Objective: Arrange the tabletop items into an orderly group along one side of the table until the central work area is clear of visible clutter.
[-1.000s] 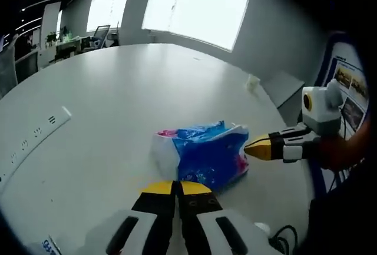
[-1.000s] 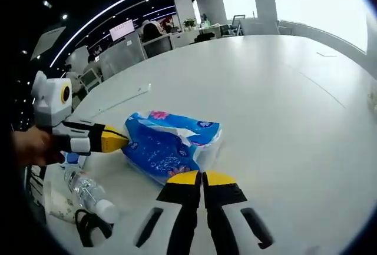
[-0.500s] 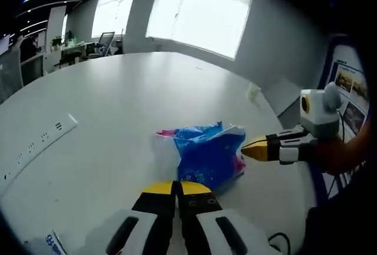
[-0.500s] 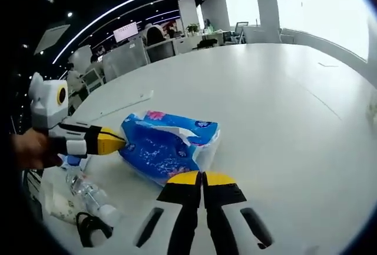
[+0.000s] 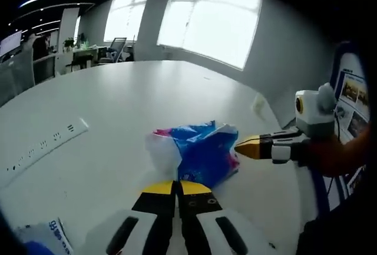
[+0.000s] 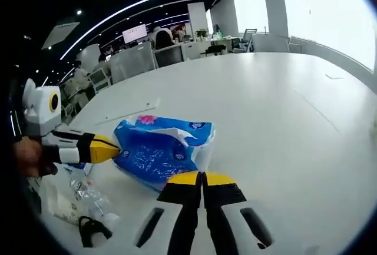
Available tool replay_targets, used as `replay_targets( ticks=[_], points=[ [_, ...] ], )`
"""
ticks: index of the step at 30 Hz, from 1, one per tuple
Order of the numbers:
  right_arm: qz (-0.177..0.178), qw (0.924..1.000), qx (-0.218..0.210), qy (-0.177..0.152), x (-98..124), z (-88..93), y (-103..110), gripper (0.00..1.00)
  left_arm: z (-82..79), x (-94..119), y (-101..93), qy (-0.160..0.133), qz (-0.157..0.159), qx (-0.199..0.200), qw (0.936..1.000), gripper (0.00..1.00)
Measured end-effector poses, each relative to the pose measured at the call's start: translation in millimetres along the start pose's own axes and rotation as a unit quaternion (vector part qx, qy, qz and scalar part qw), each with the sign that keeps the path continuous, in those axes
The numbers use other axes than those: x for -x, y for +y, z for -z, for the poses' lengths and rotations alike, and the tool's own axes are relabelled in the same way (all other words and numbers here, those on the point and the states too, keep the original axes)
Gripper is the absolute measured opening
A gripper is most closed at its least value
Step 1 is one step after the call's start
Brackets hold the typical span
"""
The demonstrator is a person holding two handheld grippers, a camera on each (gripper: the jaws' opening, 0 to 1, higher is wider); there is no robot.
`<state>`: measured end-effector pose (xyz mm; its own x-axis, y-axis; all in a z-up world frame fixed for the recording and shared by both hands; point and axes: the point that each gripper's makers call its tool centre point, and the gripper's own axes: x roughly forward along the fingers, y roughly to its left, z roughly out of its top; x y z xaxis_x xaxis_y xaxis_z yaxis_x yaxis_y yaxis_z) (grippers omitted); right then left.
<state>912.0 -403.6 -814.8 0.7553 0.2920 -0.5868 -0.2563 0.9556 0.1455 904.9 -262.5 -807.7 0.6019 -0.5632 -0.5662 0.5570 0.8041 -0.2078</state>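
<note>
I have the left gripper [image 5: 178,188] with its yellow-tipped jaws pressed together on nothing, just short of the blue tissue pack [image 5: 197,154] lying on the white table [image 5: 118,102]. My right gripper [image 6: 203,179] is likewise clenched and empty, close to the pack's near edge; its tip also shows at the pack's far side in the left gripper view. The pack carries pink flower prints and white lettering I cannot read. A flat power strip [image 5: 44,146] lies well apart. A clear water bottle [image 6: 88,195] and a black cable [image 6: 91,230] sit near the table edge. A white packet [image 5: 47,237] shows digits like "95".
</note>
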Motion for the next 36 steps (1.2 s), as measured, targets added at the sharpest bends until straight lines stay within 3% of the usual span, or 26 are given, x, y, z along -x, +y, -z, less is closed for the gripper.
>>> replay_targets(
  ticks=[9,16,21,28,36],
  points=[
    [-0.029,0.9986,0.045,0.002,-8,-23.8,2,0.0,-1.2,8,-5.0,-0.016,-0.024,0.019,0.9994,0.0],
    [-0.057,0.9945,0.087,0.01,-21,-27.7,9,0.0,1.0,12,2.8,-0.028,-0.066,0.069,0.995,0.0],
    [-0.079,0.99,0.116,0.007,-28,-33.1,18,0.0,5.4,14,8.5,-0.031,-0.1,0.081,0.9912,0.0],
    [-0.093,0.9846,0.147,0.014,-43,-31.9,24,0.0,14.1,10,17.5,-0.022,-0.137,0.11,0.9842,0.0],
    [-0.095,0.9813,0.165,0.03,-56,-19.4,22,0.0,30.0,-4,26.7,0.002,-0.144,0.12,0.9823,0.01]
  ],
)
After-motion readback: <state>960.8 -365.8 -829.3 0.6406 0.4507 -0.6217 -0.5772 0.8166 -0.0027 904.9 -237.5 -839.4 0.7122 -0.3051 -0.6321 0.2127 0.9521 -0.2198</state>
